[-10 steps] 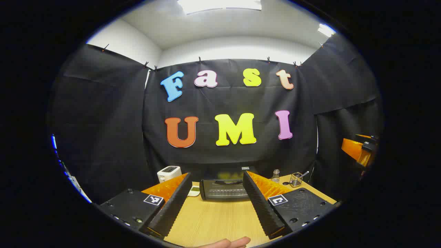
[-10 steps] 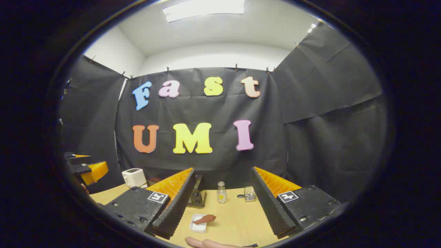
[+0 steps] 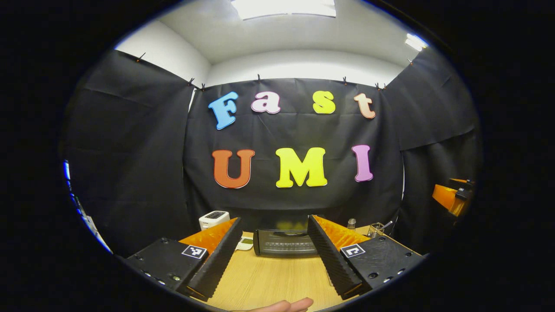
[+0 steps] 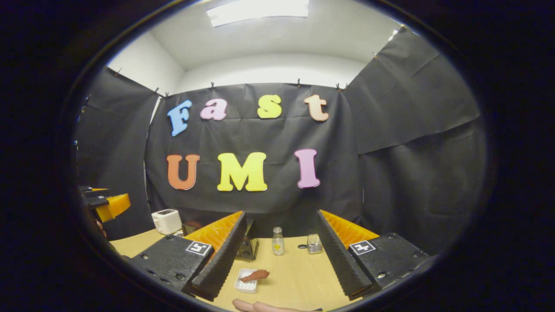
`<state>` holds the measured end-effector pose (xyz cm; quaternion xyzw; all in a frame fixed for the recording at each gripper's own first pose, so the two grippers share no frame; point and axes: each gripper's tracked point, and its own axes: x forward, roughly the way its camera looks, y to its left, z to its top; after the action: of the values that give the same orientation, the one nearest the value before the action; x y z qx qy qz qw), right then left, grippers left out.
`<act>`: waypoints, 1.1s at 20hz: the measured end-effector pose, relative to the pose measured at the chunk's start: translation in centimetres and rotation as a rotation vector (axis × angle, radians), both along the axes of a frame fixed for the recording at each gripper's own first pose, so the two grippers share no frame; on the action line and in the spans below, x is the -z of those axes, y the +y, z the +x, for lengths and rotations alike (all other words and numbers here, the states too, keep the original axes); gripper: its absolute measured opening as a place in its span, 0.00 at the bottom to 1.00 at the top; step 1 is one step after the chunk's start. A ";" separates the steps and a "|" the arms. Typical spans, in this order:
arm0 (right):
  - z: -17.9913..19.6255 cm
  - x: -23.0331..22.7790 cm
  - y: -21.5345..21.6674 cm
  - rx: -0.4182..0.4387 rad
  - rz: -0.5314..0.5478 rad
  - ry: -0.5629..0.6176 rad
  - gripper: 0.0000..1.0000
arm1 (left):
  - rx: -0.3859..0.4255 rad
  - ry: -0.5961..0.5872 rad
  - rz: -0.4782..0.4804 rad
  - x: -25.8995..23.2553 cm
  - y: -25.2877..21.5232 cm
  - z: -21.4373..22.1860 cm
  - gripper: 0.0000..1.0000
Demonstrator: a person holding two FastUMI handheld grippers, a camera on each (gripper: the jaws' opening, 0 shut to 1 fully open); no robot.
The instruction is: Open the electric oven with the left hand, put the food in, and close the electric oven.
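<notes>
The black electric oven (image 3: 284, 242) stands at the back of the wooden table with its glass door closed, straight ahead of my left gripper (image 3: 275, 255), which is open and empty. In the right gripper view the oven's right end (image 4: 248, 246) peeks out behind my left finger. A brown piece of food (image 4: 256, 274) lies across a small white tray (image 4: 246, 281) on the table, just ahead of my right gripper (image 4: 277, 266), which is open and empty. The other gripper (image 4: 106, 206) hangs at that view's far left, and the right one (image 3: 453, 197) at the left gripper view's far right.
A white toaster (image 3: 212, 219) stands left of the oven, with a small pale object (image 3: 244, 243) beside it. Right of the oven are a small glass bottle (image 4: 278, 242), a wire holder (image 4: 315, 244) and a small dark round thing (image 4: 302, 246). A fingertip (image 3: 288, 305) shows at the bottom edge.
The left gripper has tilted or moved slightly, so the oven and the right gripper sit a little lower and rightward in its view. The right gripper has barely shifted.
</notes>
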<state>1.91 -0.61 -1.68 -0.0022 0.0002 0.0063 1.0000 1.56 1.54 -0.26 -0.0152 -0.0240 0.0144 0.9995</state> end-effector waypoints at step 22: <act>10.7 2.3 -3.4 0.003 -0.019 0.063 1.00 | 0.154 0.222 0.009 13.6 -5.2 28.9 0.96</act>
<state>12.64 -4.03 -3.95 -0.0116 0.0319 0.0051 0.9994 30.44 -3.70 -13.84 -0.0110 0.0878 -0.0609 0.9942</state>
